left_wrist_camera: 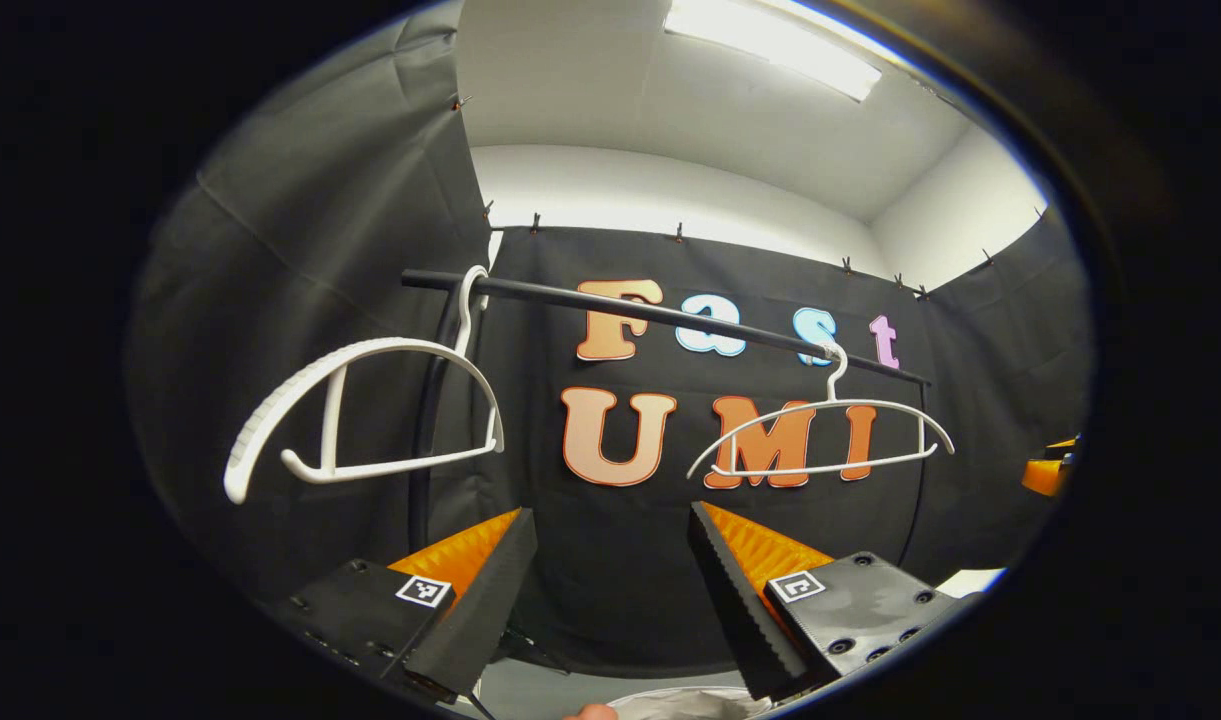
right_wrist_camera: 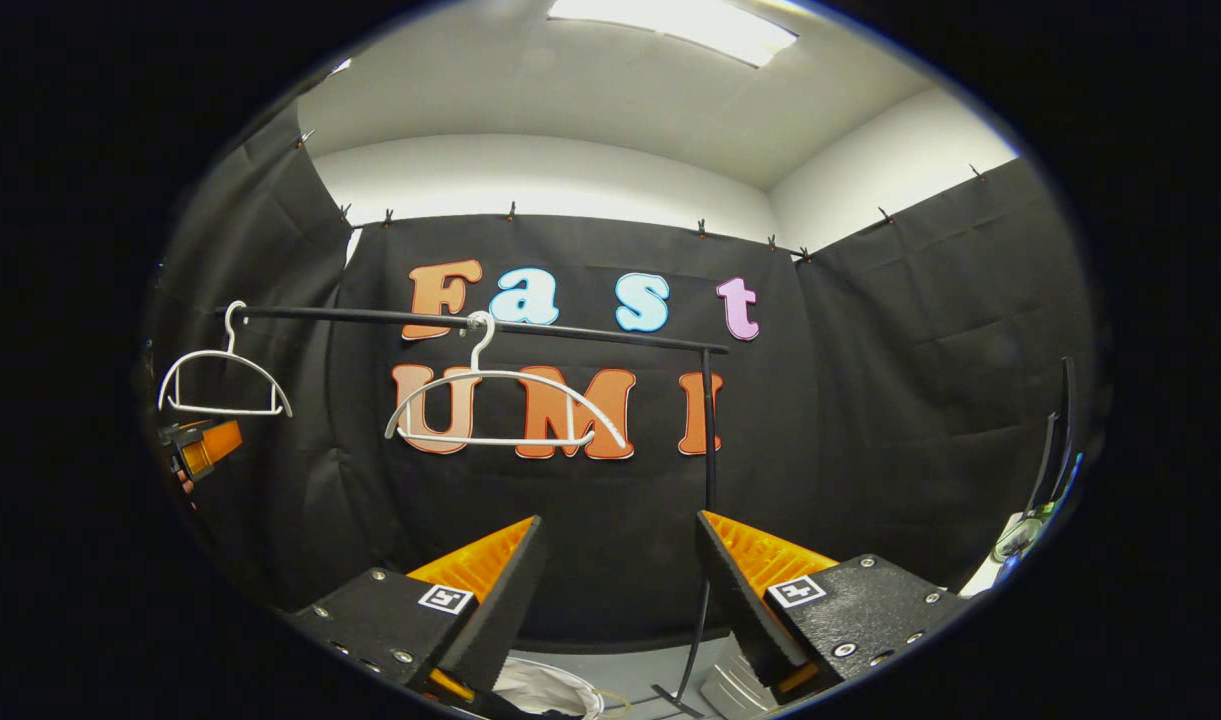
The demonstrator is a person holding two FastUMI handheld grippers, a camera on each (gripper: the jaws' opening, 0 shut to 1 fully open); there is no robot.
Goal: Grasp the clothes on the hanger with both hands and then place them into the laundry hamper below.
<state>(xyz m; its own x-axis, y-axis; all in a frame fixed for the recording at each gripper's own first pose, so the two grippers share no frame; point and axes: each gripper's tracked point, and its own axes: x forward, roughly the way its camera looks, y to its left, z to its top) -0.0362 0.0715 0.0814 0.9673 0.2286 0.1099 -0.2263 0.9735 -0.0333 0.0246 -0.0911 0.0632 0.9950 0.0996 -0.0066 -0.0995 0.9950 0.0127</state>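
Two bare white hangers hang from a black rail (left_wrist_camera: pixel 670 315): a near, tilted hanger (left_wrist_camera: pixel 370 420) at the left and a farther hanger (left_wrist_camera: pixel 820 440) at the right. My left gripper (left_wrist_camera: pixel 610 512) points at the wall below the rail, open, with nothing between its fingers. In the right gripper view the same hangers (right_wrist_camera: pixel 225 385) (right_wrist_camera: pixel 505 405) hang on the rail (right_wrist_camera: pixel 470 325). My right gripper (right_wrist_camera: pixel 618 518) is open and holds nothing. Below its fingers lies a white rounded shape (right_wrist_camera: pixel 545 690); cloth or hamper rim, I cannot tell. White fabric (left_wrist_camera: pixel 670 705) also peeks in below the left gripper.
The rail's upright post (right_wrist_camera: pixel 710 440) stands right of centre, and a grey foot (right_wrist_camera: pixel 735 690) rests on the floor. The other gripper shows at the right edge of the left gripper view (left_wrist_camera: pixel 1050 470) and at the left edge of the right gripper view (right_wrist_camera: pixel 195 450). A fingertip (left_wrist_camera: pixel 590 712) shows at the bottom.
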